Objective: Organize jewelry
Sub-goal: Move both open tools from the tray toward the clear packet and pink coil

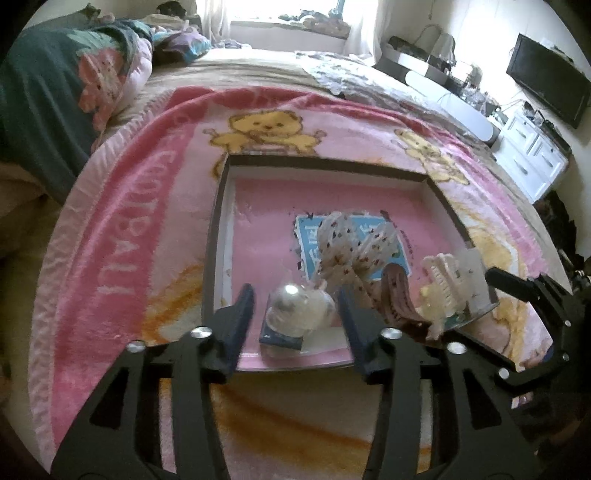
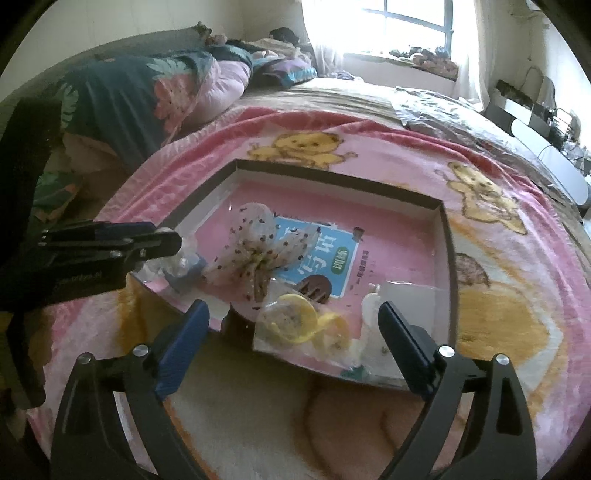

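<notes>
Left gripper point(image 1: 295, 306) fingers spread wide around pearl ornament point(image 1: 299, 306) untouched between them, right gripper point(image 2: 293, 332) fingers parted, yellow hair clips point(image 2: 299, 319) between them in shallow box point(image 2: 332, 175).

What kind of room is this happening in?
A bedroom, most likely: the tray sits on a bed covered by a pink teddy-bear blanket, with a rumpled quilt beside it and a window behind.
</notes>
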Motion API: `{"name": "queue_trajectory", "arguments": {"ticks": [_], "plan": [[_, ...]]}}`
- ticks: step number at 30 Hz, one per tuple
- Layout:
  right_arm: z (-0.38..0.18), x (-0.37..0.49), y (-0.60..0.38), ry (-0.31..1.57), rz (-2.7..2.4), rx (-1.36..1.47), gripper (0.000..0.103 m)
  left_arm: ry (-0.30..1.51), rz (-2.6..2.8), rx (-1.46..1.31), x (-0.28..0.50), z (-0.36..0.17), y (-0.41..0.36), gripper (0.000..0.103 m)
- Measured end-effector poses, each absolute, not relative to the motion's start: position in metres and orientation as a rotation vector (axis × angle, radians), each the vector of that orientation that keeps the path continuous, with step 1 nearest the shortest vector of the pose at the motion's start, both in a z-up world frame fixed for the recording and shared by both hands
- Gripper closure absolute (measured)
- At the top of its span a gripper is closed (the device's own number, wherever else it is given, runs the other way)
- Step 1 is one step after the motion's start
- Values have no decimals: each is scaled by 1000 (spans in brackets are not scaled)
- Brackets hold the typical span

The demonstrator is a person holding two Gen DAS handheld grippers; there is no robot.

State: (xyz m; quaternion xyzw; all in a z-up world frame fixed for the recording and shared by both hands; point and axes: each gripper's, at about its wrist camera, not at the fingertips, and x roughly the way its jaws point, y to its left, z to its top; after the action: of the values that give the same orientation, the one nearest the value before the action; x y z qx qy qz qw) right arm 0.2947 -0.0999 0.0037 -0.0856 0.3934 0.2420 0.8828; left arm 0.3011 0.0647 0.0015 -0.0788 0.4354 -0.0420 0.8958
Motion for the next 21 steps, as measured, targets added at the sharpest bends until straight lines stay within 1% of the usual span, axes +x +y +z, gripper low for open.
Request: {"name": "queue_trajectory", "arguments": {"ticks": [1, 3, 4, 6, 8, 10, 14, 21], "plan": [[8, 290, -105, 811, 501, -175, 11, 894, -86, -164, 299, 5, 65, 52], [15, 282, -111, 797, 500, -169, 10, 873, -88, -164, 294, 16, 65, 50], [18, 279, -115, 789, 497, -165, 9, 862, -87, -166, 290, 21, 65, 44], [26, 268, -124, 774, 498, -150, 8, 843, -83, -171, 283, 30, 64, 36], [32, 256, -133, 763, 503, -138, 8, 823, -80, -175, 273, 39, 66, 33], [35, 244, -140, 757, 508, -131, 8, 809, -74, -180, 261, 45, 68, 26], [35, 217, -151, 766, 532, -120, 6, 813, -62, -194, 236, 46, 72, 22], [23, 173, -155, 788, 578, -149, 6, 851, -49, -235, 195, 30, 78, 21]]}}
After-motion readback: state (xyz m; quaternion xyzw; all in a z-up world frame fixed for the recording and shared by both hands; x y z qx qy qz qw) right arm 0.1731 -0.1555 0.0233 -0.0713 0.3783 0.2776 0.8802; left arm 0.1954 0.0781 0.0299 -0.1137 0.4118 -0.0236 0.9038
